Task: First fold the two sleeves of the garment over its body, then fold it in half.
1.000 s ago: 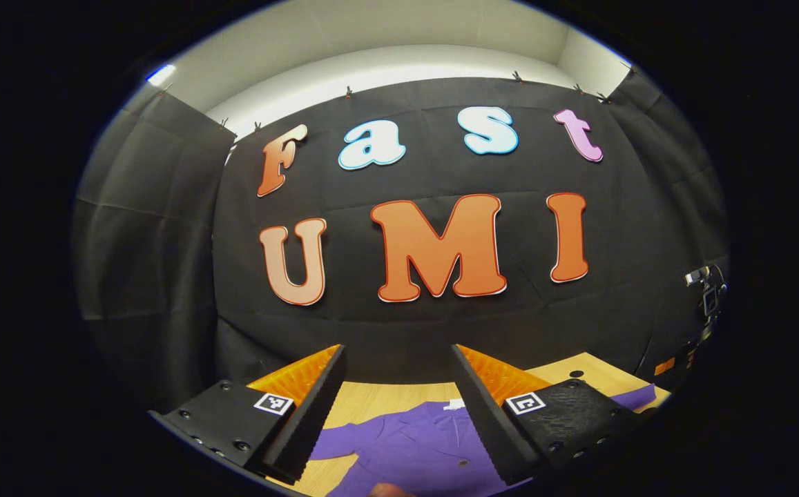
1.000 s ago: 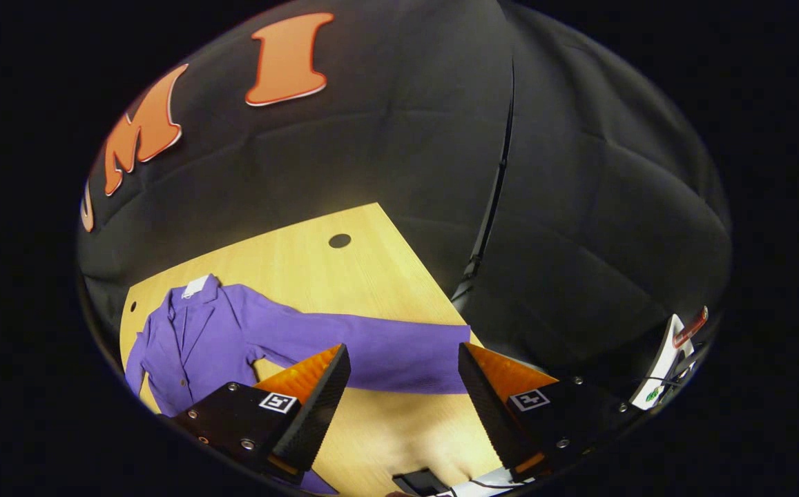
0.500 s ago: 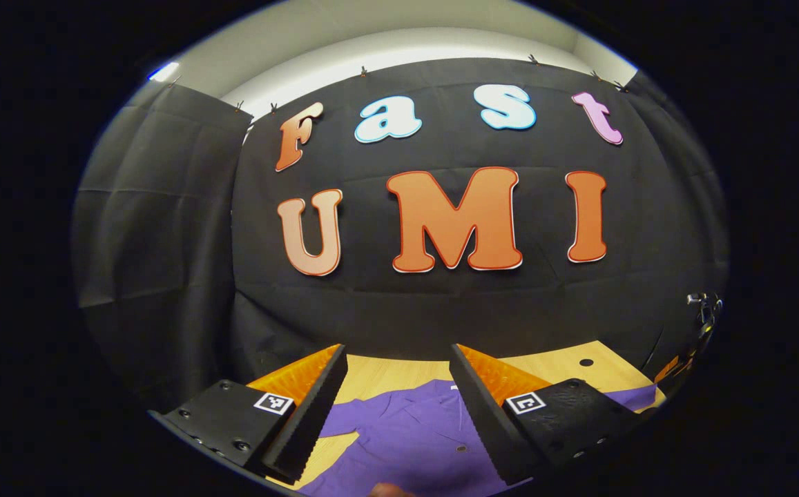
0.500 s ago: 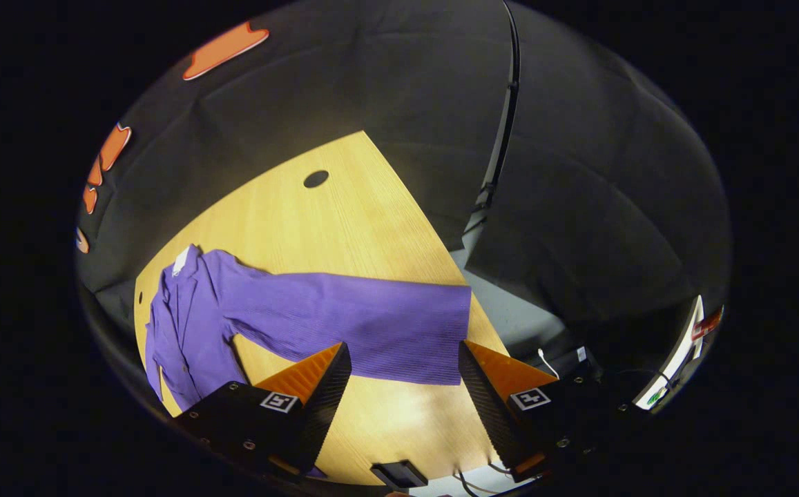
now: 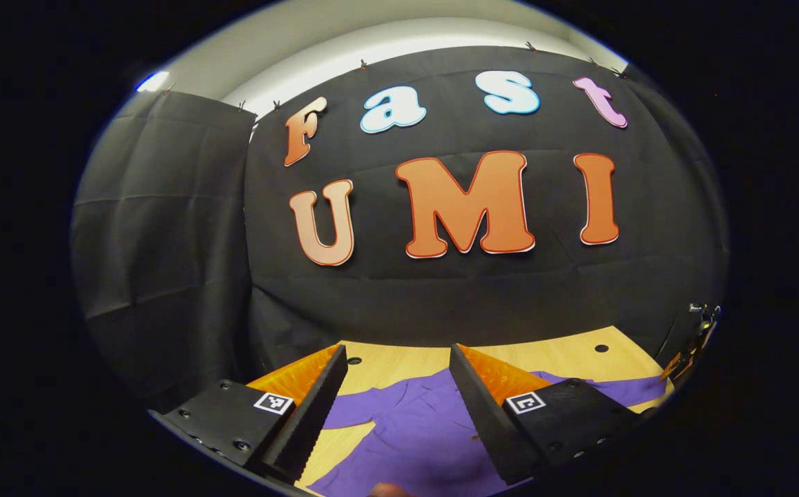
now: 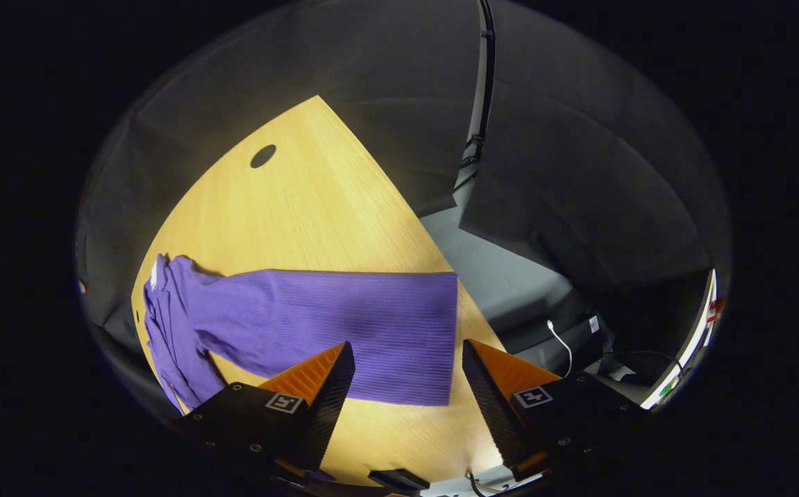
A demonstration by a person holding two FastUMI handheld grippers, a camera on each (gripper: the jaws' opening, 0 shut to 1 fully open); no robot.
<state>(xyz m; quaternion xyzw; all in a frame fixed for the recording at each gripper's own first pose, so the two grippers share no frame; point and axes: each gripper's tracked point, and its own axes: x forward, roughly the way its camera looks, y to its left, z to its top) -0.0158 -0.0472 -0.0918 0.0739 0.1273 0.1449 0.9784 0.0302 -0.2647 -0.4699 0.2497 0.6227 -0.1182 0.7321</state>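
The garment (image 6: 247,317) is purple and lies flat and unfolded on the table (image 6: 316,207); in the right gripper view one sleeve (image 6: 371,338) stretches out straight from the body toward the table's right edge, its cuff end stopping just short of that edge; the collar, with a small white label, sits at the far left of that view; a dark round hole (image 6: 263,156) shows in the tabletop well beyond the sleeve. The right gripper (image 6: 406,376) hangs above the sleeve near its cuff, fingers spread wide with nothing between them; whether the tips touch the cloth cannot be told; a white cable (image 6: 561,342) lies on the grey floor past the table's edge, and a small black object (image 6: 399,478) sits at the near rim of the table. In the left gripper view the left gripper (image 5: 399,383) is likewise released, its fingers apart and gripping nothing, raised over the garment's body (image 5: 420,435); the lapels and a button show between the fingers; the other sleeve (image 5: 354,414) runs off to the left behind the left finger; two holes (image 5: 354,360) mark the table's far side, one at each end.
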